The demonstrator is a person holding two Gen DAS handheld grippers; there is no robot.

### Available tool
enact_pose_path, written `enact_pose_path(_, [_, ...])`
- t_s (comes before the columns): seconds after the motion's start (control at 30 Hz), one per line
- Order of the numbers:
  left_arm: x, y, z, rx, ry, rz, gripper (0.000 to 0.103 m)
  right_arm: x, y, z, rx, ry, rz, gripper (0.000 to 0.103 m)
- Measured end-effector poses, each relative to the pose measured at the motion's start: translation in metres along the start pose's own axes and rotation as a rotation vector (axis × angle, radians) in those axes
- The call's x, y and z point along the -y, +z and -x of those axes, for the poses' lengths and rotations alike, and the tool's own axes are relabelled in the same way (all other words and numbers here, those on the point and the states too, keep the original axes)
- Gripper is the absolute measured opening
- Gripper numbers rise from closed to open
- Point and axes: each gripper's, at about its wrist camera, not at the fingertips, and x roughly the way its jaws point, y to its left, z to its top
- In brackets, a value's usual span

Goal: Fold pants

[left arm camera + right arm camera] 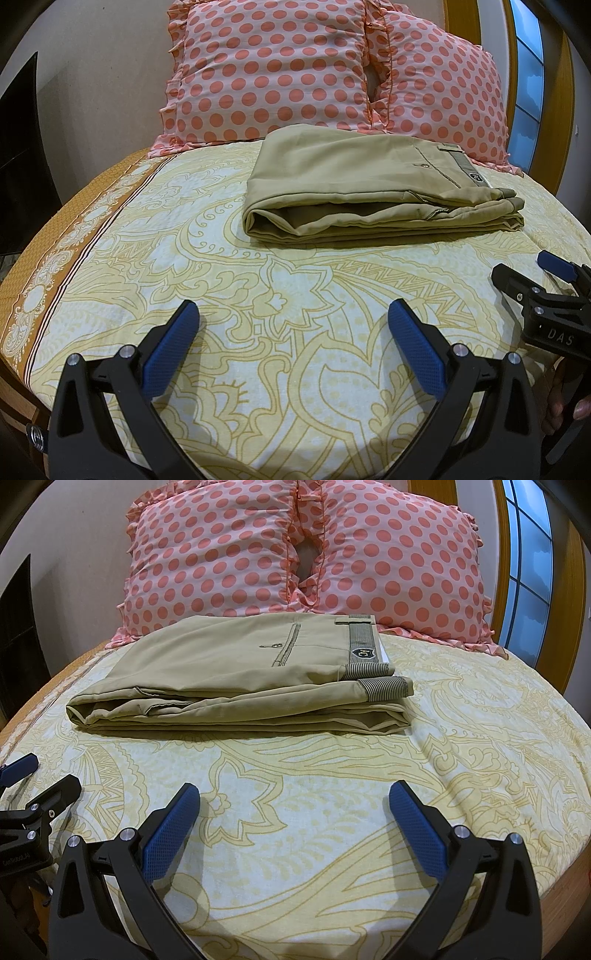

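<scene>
Khaki pants (pixel 369 188) lie folded in a flat stack on the bed, waistband to the right, just in front of the pillows; they also show in the right wrist view (pixel 229 679). My left gripper (pixel 293 314) is open and empty, low over the sheet, well short of the pants. My right gripper (pixel 294 794) is open and empty too, also short of the pants. The right gripper shows at the right edge of the left wrist view (pixel 524 271), the left gripper at the left edge of the right wrist view (pixel 44 775).
The bed has a yellow patterned sheet (pixel 295 369) with an orange border on the left. Two pink polka-dot pillows (pixel 269 70) (pixel 447 92) lean at the head. A window (pixel 532 572) is at the right, a dark object (pixel 18 147) at the left.
</scene>
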Motion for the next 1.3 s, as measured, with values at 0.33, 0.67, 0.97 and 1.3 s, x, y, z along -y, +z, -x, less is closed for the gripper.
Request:
enact_pose_path(0.33, [0.0003,-0.0003,-0.0007,-0.004,0.001,0.002,0.101,-0.0004,-0.0002,-0.0007,0.001,-0.001,-0.001,0.102])
enact_pose_path(0.67, [-0.0056,0.0014,-0.0024,-0.002,0.002,0.002,0.101,-0.0003,0.0004,-0.0011,0.003,-0.002,-0.001,0.102])
enact_pose_path(0.97, [-0.0051,0.0015,-0.0021,-0.002,0.003,0.002,0.101,-0.0003,0.0006,-0.0017,0.004,-0.003,-0.002,0.102])
enact_pose_path(1.3, [-0.0045,0.0017,-0.0024,-0.002,0.005,0.004,0.101,-0.0011,-0.0002,-0.0021,0.005,-0.004,-0.003,0.102])
